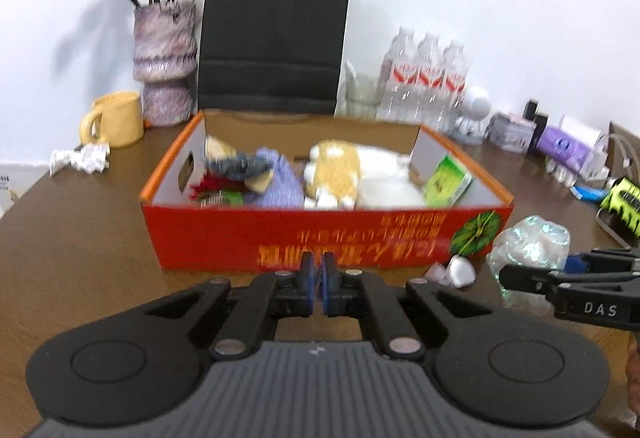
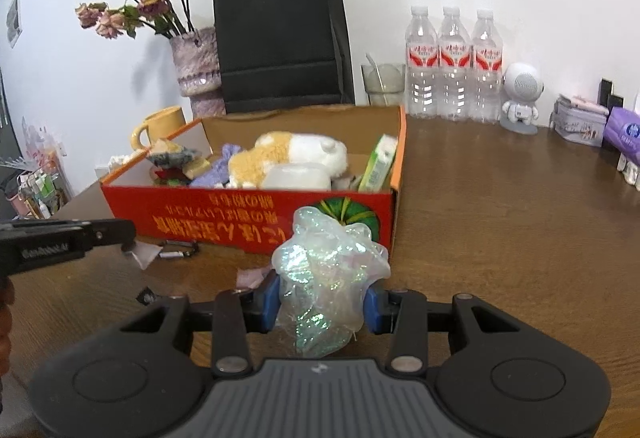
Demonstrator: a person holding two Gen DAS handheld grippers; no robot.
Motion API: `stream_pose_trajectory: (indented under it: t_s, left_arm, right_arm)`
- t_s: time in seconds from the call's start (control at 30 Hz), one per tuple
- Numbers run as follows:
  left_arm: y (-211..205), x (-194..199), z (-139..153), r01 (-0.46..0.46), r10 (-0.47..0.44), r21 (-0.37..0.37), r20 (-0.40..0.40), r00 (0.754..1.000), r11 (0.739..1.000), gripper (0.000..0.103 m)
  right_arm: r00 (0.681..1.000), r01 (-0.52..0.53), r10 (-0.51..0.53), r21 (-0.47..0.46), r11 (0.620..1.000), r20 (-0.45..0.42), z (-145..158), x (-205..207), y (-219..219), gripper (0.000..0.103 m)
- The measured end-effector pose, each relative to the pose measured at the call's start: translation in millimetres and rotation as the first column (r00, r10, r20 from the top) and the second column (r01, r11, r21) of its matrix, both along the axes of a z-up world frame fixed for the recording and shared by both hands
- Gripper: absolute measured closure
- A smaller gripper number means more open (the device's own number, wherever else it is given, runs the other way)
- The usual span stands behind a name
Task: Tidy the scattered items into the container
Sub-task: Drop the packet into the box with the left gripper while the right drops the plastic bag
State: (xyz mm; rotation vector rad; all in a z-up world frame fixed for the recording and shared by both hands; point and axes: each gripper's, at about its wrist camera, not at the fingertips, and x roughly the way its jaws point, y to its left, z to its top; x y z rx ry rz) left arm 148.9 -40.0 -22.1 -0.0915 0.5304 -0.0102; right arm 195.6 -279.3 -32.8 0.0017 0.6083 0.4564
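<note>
A crumpled iridescent plastic wrapper [image 2: 326,274] is pinched between the blue pads [image 2: 270,302] of the right gripper [image 2: 322,304], which is held just in front of the near wall of the red cardboard box [image 2: 248,216] on the brown wooden table [image 2: 500,238]. The wrapper bulges above and below the pads and hides part of the green pumpkin print on the box wall. The left gripper [image 1: 319,278] is seen with its two blue pads pressed nearly together, with nothing between them, pointing at the near wall of the box [image 1: 280,238]. In the left wrist view the wrapper [image 1: 530,242] is seen at the box's near right corner, with the right gripper [image 1: 520,274] reaching in from the right edge. Inside the box a plush toy in orange and white [image 2: 288,154], a lilac knitted item [image 2: 218,168], a green packet [image 2: 380,162] leaning on the right wall, and a small blue-grey stuffed figure [image 1: 236,162] are gathered. On the table in front of the box a small silvery wrapped piece [image 1: 460,270] and a pale pink scrap [image 2: 250,276] are left lying; a dark pen-like object [image 2: 178,252] lies close to the box wall. Behind the box a black paper bag [image 2: 280,34], a vase of dried roses [image 2: 196,62], a yellow mug [image 1: 114,118] and three water bottles [image 2: 454,66] are set along the wall.
</note>
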Motion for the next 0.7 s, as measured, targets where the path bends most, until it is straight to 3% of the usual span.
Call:
stream_pose_trajectory:
  t_s: [0.33, 0.5, 0.7]
  left_arm:
    - [16.5, 48.4, 43.0, 0.054, -0.046, -0.053, 0.144, 0.988, 0.997, 0.099]
    - [22.5, 98.9, 34.6, 0.04, -0.03, -0.071, 0.138, 0.99, 0.997, 0.099]
    - [33.4, 146.7, 7.9, 0.007, 0.005, -0.112, 0.102, 0.995, 0.994, 0.099]
  right_arm:
    - [0.993, -0.002, 0.003, -0.006, 1.0, 0.121, 57.9, 32.9, 33.2, 0.063]
    - [0.991, 0.026, -0.026, 0.005, 1.0, 0.129, 65.4, 82.4, 53.7, 0.063]
    - [0.997, 0.023, -0.021, -0.027, 0.999, 0.074, 45.3, 130.9, 71.0, 0.063]
